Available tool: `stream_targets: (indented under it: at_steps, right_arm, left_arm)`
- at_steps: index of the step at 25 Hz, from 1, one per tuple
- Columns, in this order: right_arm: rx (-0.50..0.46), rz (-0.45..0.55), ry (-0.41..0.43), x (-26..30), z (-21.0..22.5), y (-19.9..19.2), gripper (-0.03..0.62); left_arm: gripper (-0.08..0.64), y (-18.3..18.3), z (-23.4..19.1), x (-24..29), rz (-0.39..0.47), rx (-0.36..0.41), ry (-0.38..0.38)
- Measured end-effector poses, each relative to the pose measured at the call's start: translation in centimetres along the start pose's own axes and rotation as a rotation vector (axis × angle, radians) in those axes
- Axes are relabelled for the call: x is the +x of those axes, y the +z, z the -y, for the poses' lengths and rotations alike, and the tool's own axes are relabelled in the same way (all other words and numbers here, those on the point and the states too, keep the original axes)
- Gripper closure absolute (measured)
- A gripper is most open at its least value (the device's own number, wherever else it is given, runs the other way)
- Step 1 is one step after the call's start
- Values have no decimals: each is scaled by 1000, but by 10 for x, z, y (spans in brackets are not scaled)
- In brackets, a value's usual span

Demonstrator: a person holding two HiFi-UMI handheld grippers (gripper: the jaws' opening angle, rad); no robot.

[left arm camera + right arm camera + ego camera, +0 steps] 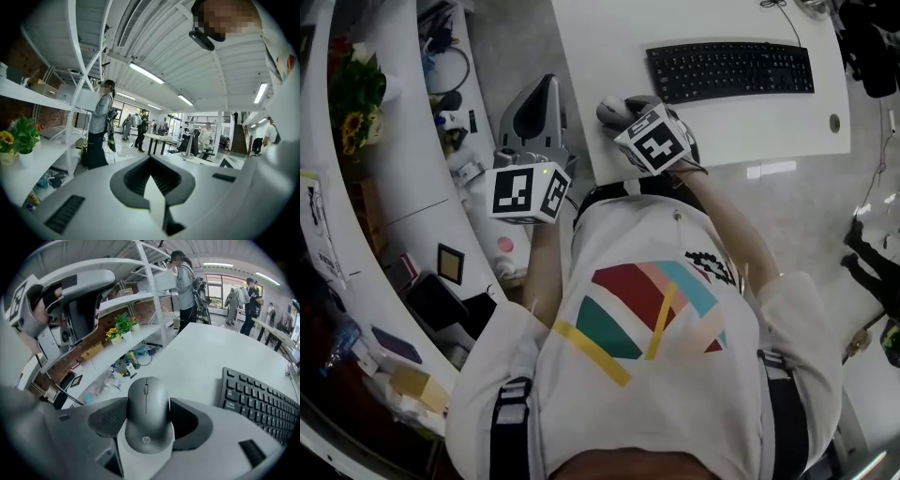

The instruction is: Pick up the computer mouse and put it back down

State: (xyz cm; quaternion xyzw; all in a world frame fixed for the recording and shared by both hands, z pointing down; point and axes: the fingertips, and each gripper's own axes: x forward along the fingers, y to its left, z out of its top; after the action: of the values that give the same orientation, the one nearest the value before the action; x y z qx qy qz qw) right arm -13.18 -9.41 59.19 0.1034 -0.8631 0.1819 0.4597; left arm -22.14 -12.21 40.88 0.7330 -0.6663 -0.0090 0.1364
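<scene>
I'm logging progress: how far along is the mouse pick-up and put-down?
Done: the right gripper has its jaws closed on the mouse, near the keyboard. In hand: the lift, though I cannot tell whether it is clear of the desk. Left: setting it down and letting go. The left gripper is shut and empty.

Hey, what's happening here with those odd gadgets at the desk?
A person holds a two-jaw gripper in each hand. The right gripper has its jaws closed on a grey computer mouse beside the keyboard on the white desk; whether it is lifted is unclear. The left gripper is shut and empty, held off to the desk's side.
</scene>
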Motion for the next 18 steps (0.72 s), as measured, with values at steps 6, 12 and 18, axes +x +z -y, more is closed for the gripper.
stream_targets:
  at_steps: [6, 12, 18]
  right_arm:
    - [-67, -46, -42, 8, 0, -6, 298]
    - [-76, -26, -45, 10, -1, -5, 298]
    - [-38, -10, 10, 9, -3, -6, 298]
  left_arm:
    - [517, -5, -9, -3, -9, 4, 20]
    - [517, -10, -15, -7, -8, -22, 29]
    - [517, -9, -12, -5, -6, -43, 8]
